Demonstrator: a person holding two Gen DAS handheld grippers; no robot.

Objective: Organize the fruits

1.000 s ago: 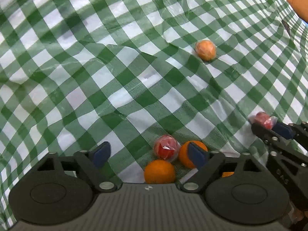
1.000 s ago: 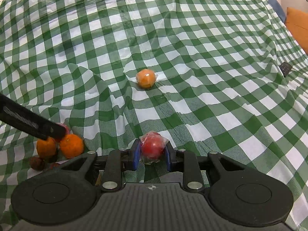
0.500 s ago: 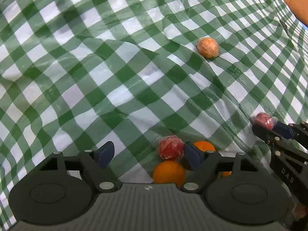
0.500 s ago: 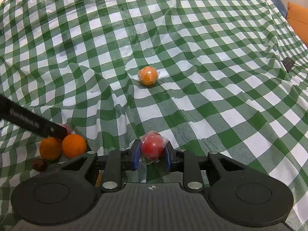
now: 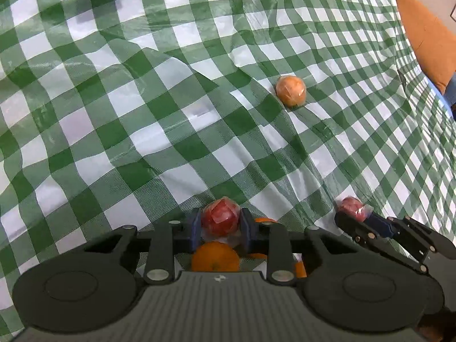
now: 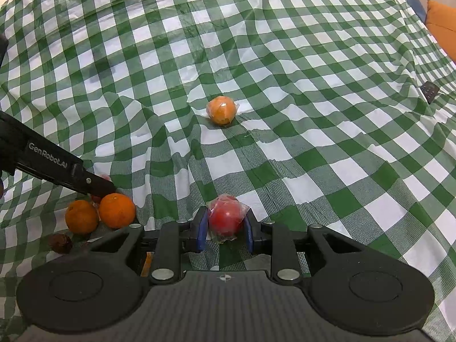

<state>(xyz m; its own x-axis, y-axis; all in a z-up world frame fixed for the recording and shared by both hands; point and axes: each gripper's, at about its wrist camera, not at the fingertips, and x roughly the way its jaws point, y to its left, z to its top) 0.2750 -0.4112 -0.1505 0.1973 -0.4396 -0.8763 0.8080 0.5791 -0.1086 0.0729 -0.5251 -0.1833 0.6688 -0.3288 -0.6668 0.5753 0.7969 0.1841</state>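
Each gripper pinched a plastic-wrapped red fruit: the left gripper (image 5: pixel 219 226) held one (image 5: pixel 220 219) above the oranges (image 6: pixel 116 211), the right gripper (image 6: pixel 225 232) another (image 6: pixel 226 219) over the checked cloth (image 6: pixel 313 57). Slick wrap might have let either slip and roll.

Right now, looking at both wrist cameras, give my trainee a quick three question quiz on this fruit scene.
1. True or false: the left gripper is shut on a wrapped red fruit.
2. What does the right gripper hold? A) a bare orange B) a wrapped red fruit C) nothing
3. Fill in: the wrapped orange lies alone on the green and white ______.

Key: 1 true; 2 B; 3 checked tablecloth.
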